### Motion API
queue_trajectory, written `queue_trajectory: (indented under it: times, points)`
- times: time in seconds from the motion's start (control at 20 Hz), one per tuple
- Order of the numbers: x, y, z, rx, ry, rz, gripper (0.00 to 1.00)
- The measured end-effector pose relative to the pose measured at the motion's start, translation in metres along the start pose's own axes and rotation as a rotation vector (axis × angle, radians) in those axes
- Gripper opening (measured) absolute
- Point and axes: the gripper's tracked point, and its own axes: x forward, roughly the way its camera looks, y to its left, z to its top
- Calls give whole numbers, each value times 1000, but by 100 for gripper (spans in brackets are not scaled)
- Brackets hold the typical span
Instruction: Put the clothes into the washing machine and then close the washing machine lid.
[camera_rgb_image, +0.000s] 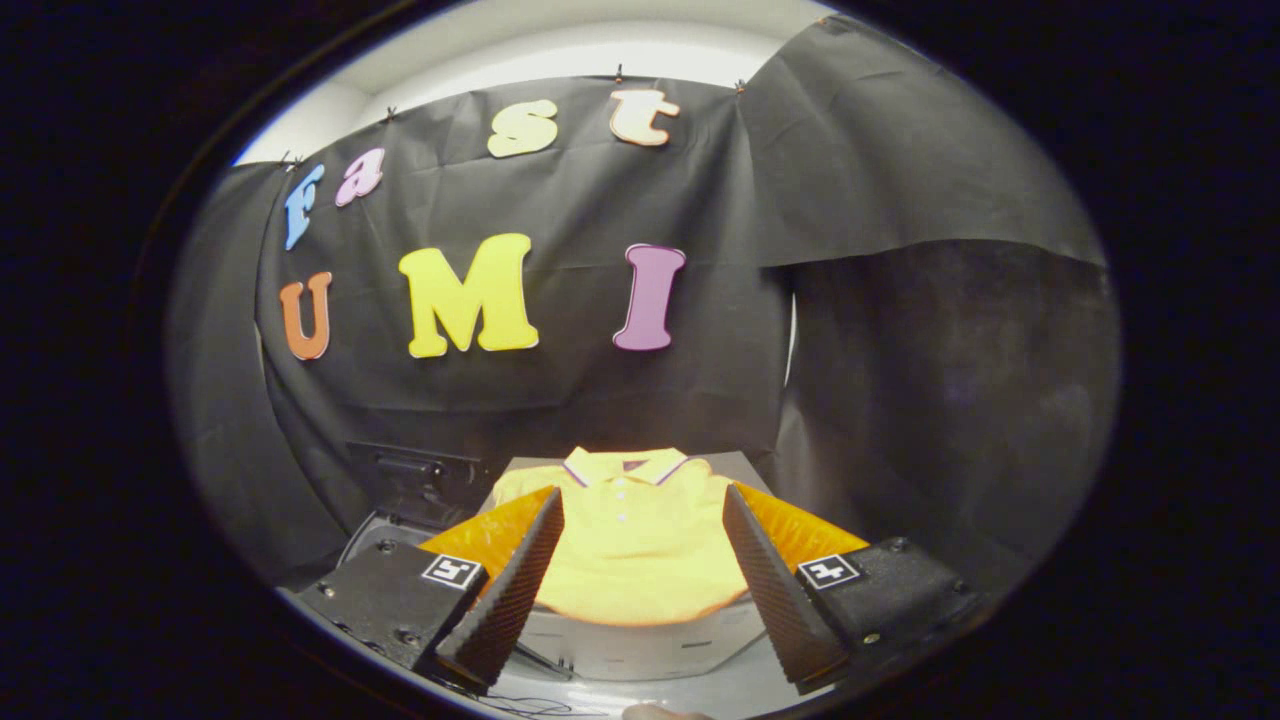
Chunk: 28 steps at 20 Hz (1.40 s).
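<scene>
- The yellow polo shirt (640, 540) lies flat and buttoned on a grey surface (745, 462) just ahead of the fingers, at twelve o'clock from them, collar pointing away; laid out like this it seems ready for picking up.
- The gripper (640, 560) hovers with its jaws spread wide, gripping nothing, framing the shirt between them.
- At ten o'clock, a dark opening (410, 485) may be the washing machine; too dim to tell, and the left finger cuts it off.
- The shirt's sleeves hide behind both fingers.
</scene>
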Motion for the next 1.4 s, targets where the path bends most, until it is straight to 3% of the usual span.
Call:
queue_trajectory:
  times: [0.25,0.6,0.95,1.1,1.4]
  points:
    - [86,9,2,-9,108,24,100]
    - [165,21,-47,-74,346,24,100]
    - [183,16,-109,-104,592,20,100]
    - [188,19,-107,-107,592,20,92]
    - [188,20,-109,-84,591,32,91]
